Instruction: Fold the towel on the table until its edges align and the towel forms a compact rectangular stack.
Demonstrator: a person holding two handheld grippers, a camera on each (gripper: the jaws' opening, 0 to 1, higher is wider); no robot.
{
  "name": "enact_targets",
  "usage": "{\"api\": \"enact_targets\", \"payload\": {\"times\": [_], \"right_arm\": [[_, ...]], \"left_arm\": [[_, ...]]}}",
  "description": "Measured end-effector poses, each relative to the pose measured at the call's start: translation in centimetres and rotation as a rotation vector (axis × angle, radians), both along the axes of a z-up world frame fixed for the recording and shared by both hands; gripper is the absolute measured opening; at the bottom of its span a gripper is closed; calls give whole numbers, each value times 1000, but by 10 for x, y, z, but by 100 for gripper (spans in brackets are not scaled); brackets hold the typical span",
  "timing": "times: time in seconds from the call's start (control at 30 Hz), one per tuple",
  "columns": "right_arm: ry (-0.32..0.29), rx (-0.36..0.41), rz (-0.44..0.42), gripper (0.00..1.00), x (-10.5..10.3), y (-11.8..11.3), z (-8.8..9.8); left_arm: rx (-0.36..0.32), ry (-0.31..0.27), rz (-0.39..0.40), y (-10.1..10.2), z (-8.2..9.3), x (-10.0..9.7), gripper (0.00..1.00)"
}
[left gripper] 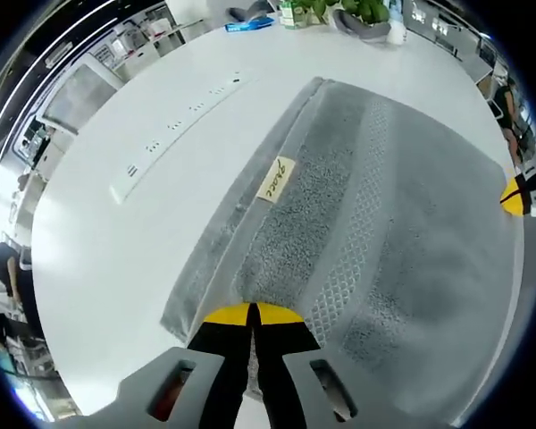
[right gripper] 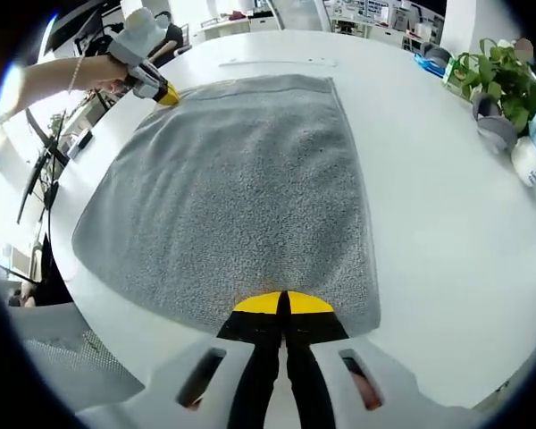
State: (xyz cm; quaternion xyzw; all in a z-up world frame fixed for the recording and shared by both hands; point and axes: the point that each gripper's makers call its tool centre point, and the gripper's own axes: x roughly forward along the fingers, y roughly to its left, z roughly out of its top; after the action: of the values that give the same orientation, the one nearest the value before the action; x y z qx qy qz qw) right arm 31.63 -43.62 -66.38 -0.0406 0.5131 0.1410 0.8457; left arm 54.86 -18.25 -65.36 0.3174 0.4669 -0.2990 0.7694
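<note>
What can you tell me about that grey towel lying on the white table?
The grey terry towel lies flat on the round white table, already folded at least once: layered edges show in the left gripper view. It looks soft and looped, with a woven diamond-pattern band and a small cream label bearing handwriting-style script. The left gripper and right gripper, both yellow-tipped with jaws together, each meet a towel edge at opposite ends; whether cloth is pinched is hard to tell.
</note>
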Motion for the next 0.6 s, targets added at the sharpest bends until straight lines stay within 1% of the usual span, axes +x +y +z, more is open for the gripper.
{"api": "enact_targets", "payload": {"times": [0.6], "right_arm": [[6, 36, 5, 0, -10, 16, 0]], "left_arm": [[2, -3, -11, -3, -1, 11, 1]]}}
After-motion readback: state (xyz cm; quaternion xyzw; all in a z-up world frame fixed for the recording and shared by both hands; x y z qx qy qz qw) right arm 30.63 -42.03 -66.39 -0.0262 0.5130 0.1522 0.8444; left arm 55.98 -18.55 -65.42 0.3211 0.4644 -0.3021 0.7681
